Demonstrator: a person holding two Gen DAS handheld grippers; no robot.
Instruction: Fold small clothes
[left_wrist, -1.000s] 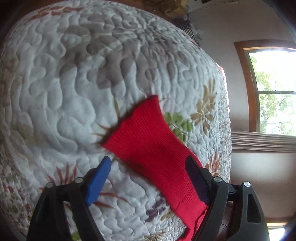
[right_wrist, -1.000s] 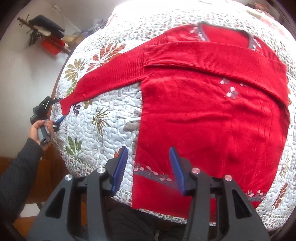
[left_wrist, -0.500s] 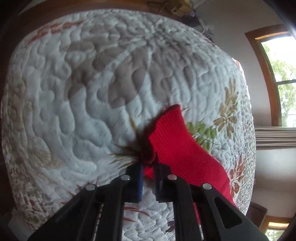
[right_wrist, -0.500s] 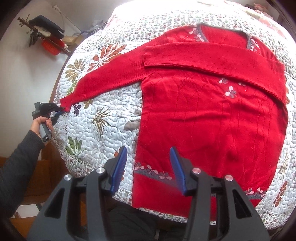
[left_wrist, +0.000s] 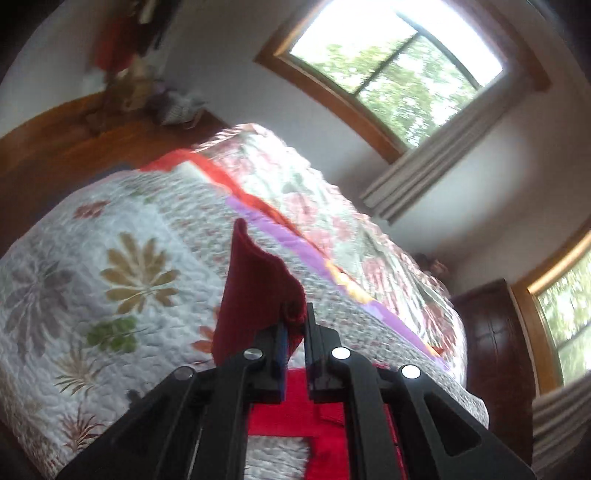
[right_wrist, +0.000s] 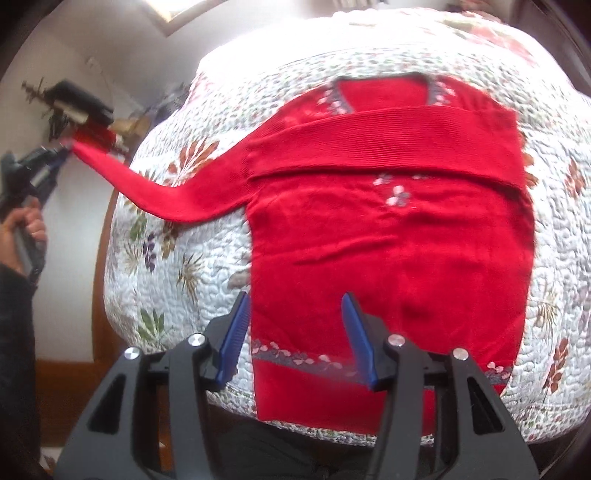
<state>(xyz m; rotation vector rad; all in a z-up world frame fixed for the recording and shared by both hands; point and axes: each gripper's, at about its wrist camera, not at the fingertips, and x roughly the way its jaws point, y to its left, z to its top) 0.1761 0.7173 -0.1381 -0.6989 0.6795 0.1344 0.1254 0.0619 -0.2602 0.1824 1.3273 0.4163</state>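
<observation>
Left gripper (left_wrist: 293, 332), fingers pinched on the cuff (left_wrist: 258, 291) of a red sweater (right_wrist: 391, 236) on the bed (right_wrist: 177, 266); right gripper (right_wrist: 295, 332) fingers wide above the hem. Best carry the cuff level across the chest

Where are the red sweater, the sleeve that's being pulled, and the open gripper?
sweater (right_wrist: 391, 266), right wrist view, on the middle of its body.
sleeve (right_wrist: 162, 195), right wrist view, on its lifted middle stretch.
right gripper (right_wrist: 295, 332), right wrist view, midway between its open blue fingertips.
</observation>
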